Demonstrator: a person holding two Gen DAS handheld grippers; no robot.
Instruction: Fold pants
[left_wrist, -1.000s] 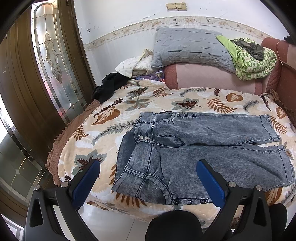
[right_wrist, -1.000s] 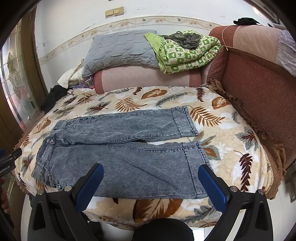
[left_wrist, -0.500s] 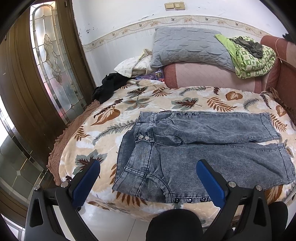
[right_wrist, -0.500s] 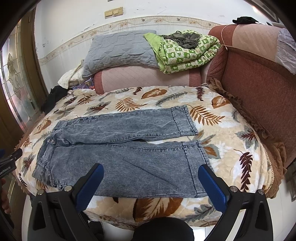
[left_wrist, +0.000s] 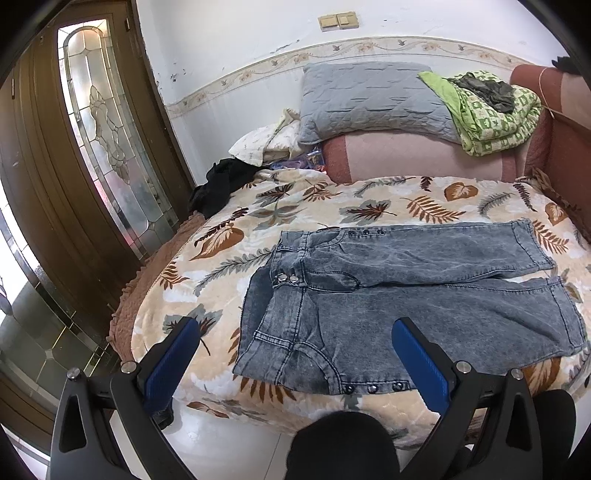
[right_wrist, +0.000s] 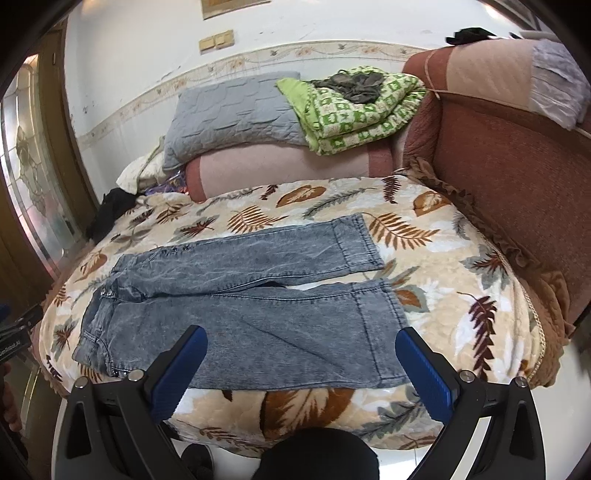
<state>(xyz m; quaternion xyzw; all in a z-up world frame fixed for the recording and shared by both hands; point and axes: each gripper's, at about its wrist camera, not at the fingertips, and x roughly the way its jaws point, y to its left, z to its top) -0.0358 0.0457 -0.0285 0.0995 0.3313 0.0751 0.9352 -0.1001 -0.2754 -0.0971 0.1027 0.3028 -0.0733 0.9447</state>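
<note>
Since a second ago little has shifted: our right view has tipped a little so the room leans, and the jeans sit slightly higher in it, while our left view has eased a touch nearer the waistband. Nothing on the bed has been moved.

We see no containers in either view. One pair of grey acid-washed jeans (left_wrist: 388, 295) (right_wrist: 240, 306) lies flat and unfolded on the leaf-print bedspread (left_wrist: 332, 199) (right_wrist: 461, 295), waistband toward 9 o'clock and both leg hems toward 3 o'clock, the two legs side by side with a narrow gap opening near the hems. Two metal snaps show at the fly, and a row of small studs runs along each outer side of the hips.

Going left to right at the back: one patterned glass door panel (left_wrist: 110, 147), one black garment (left_wrist: 218, 184) at the bed's corner, one grey quilted pillow (left_wrist: 369, 99) (right_wrist: 232, 114) on a pink bolster (left_wrist: 417, 155), one folded green checked blanket (left_wrist: 495, 114) (right_wrist: 362, 110) with a dark cloth on top, then the reddish headboard (right_wrist: 509, 166).

Our left gripper (left_wrist: 295, 358) hangs released at 6 o'clock, above the near hip of the jeans, holding nothing. Our right gripper (right_wrist: 301, 363) is likewise spread wide and empty, above the near leg's lower edge.
</note>
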